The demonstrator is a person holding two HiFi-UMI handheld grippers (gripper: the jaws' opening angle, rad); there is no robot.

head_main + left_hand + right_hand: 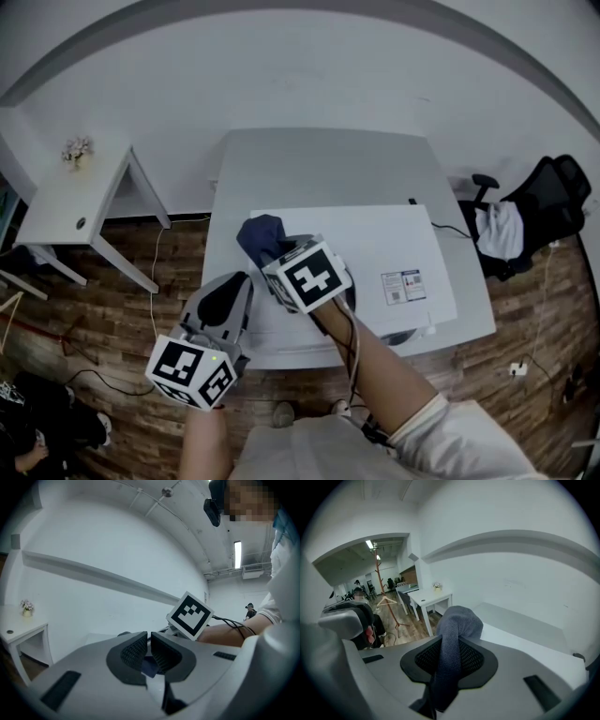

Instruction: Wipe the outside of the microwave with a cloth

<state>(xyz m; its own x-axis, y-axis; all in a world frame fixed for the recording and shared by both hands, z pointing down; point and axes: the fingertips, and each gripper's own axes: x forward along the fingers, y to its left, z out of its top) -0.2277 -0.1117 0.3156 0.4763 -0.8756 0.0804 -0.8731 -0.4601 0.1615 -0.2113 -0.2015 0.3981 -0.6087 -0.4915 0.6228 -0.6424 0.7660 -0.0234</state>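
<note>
The right claw is clamped on a dark blue cloth. In the right gripper view the cloth runs as a thick band up between the two black pads of the right claw and swells into a rounded bunch just past the tips. The strip fills the space between the pads, and its loose end drops out of sight behind them.

From the head view, that bunch sits over the left rear part of the white microwave, close to its left edge. Whether the cloth presses on the top or hovers just above it cannot be told. The microwave stands on a grey tabletop against the wall, with a small printed label on its top toward the right.

The left claw is just to the left of the right one, near the microwave's left front corner, and apart from the cloth. In the left gripper view its pads are drawn together with only a thin slit between them and nothing gripped. The right gripper's marker cube shows just beyond them.

A white side table with a small pot of flowers stands well off to the left. A black office chair stands to the right.
</note>
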